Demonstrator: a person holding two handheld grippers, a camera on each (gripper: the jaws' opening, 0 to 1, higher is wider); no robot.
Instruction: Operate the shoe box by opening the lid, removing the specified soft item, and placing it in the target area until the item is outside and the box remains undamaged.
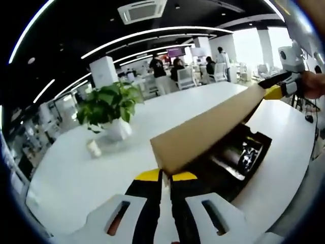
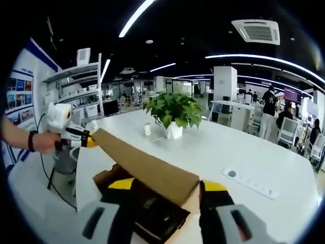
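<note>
Shoe box (image 1: 238, 157) sits open on the white table (image 1: 167, 109), its brown cardboard lid (image 1: 208, 127) lifted clear of the base and held at both ends. In the left gripper view, the left gripper (image 1: 165, 179) has its yellow-tipped jaws almost together, pinching the near corner of the lid; the other end is gripped by the right gripper (image 1: 274, 91), held in a person's hand (image 1: 311, 84). In the right gripper view, the right gripper (image 2: 172, 187) has its jaws spread around the lid's end — whether they press on it I cannot tell. Below the lid the dark inside of the box shows dark contents, too unclear to name. Further back on the table stand a potted plant (image 1: 109, 109) — a small cup (image 1: 93, 147) just beside it.
</note>
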